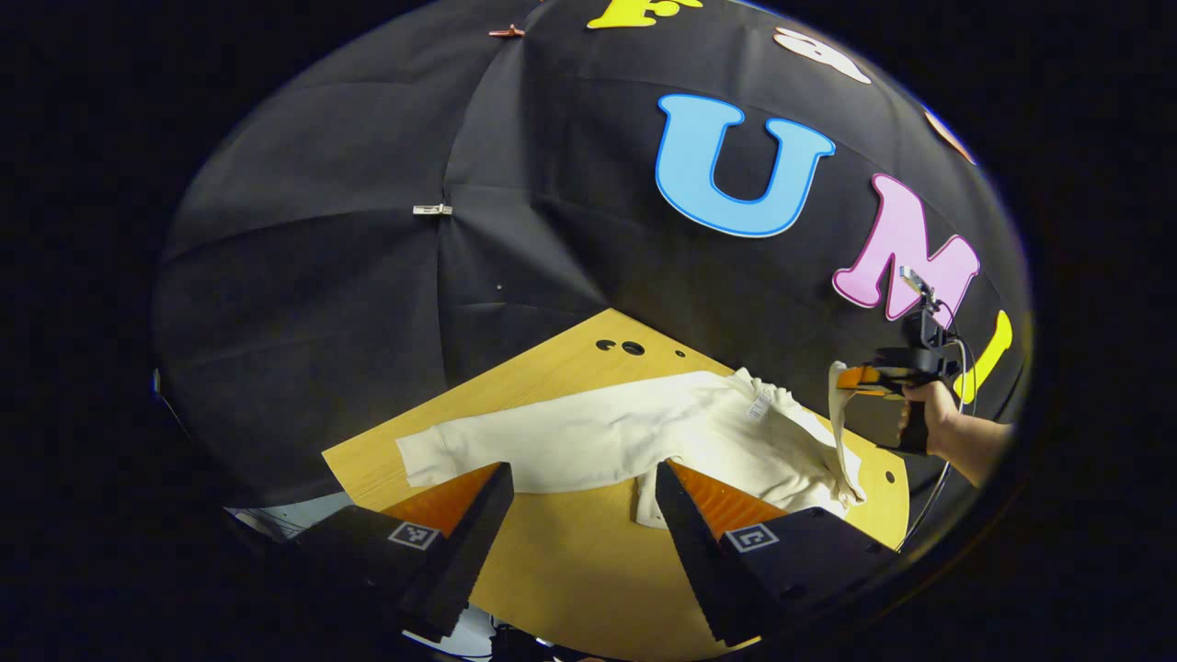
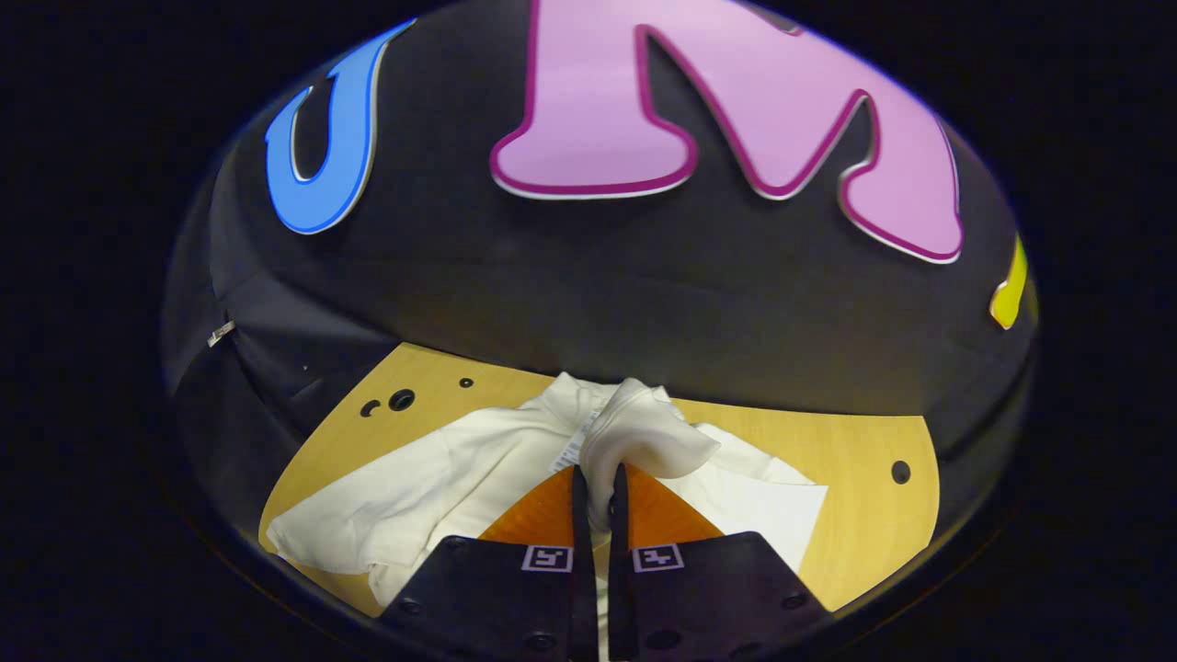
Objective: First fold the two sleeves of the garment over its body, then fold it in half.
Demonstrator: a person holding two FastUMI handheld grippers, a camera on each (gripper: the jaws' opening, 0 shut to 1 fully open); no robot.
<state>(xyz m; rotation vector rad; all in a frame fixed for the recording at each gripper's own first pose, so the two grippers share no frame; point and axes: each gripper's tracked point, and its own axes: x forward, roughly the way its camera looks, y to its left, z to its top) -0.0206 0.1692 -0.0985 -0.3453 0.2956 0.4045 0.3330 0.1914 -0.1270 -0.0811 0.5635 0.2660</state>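
The left tongs (image 1: 579, 542) stand spread above the wooden tabletop (image 1: 570, 570); beyond them lies the soft cream garment (image 1: 588, 441), one sleeve (image 1: 478, 446) flat. The right tongs (image 2: 596, 501) pinch the other sleeve (image 2: 644, 437), lifted and crumpled, held by a hand (image 1: 929, 418).

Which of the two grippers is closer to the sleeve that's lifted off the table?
The right gripper: its jaws pinch the raised sleeve. The left gripper hovers open, away from it, near the garment's other side.

Garment (image 1: 588, 437) spread flat on tabletop (image 1: 570, 561).
One sleeve (image 1: 460, 450) laid out sideways on tabletop; other sleeve (image 2: 644, 437) raised above garment body, pinched in right tool (image 2: 598, 487).
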